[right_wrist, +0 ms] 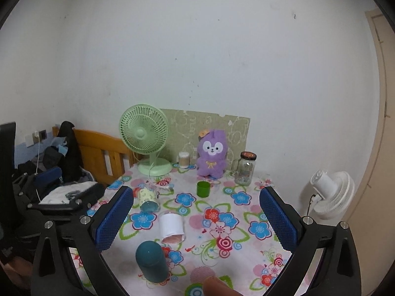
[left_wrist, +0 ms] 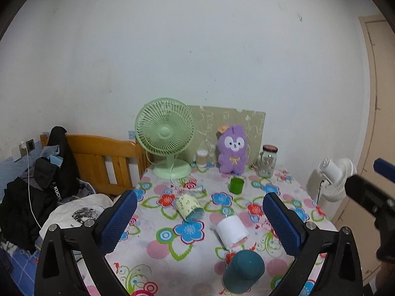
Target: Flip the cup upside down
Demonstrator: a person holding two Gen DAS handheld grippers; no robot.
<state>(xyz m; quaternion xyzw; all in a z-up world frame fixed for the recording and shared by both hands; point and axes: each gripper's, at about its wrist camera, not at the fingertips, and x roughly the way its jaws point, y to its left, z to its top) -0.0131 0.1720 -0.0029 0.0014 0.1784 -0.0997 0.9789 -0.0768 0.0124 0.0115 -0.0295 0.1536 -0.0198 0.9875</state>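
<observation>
— Cups first, left to right: yellow cup [left_wrist: 188, 207] on its side, white cup [left_wrist: 232, 229] on its side, teal cup [left_wrist: 243, 271] already mouth-down, green cup [left_wrist: 237, 185] upright further back (all on the worktop [left_wrist: 172, 241]).

— Which step?

— Approach, I'd judge. Left tool [left_wrist: 200, 222] is spread wide and empty, the lying cups ahead between its pads. Right tool [right_wrist: 196, 218] is spread too, white cup just left of centre.

— Next?

— Close on one lying cup's wall, lift, set it mouth-down.

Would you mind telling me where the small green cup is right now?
The green cup stands upright, mouth up, toward the back of the floral table in both wrist views, just in front of the purple plush toy.
</observation>
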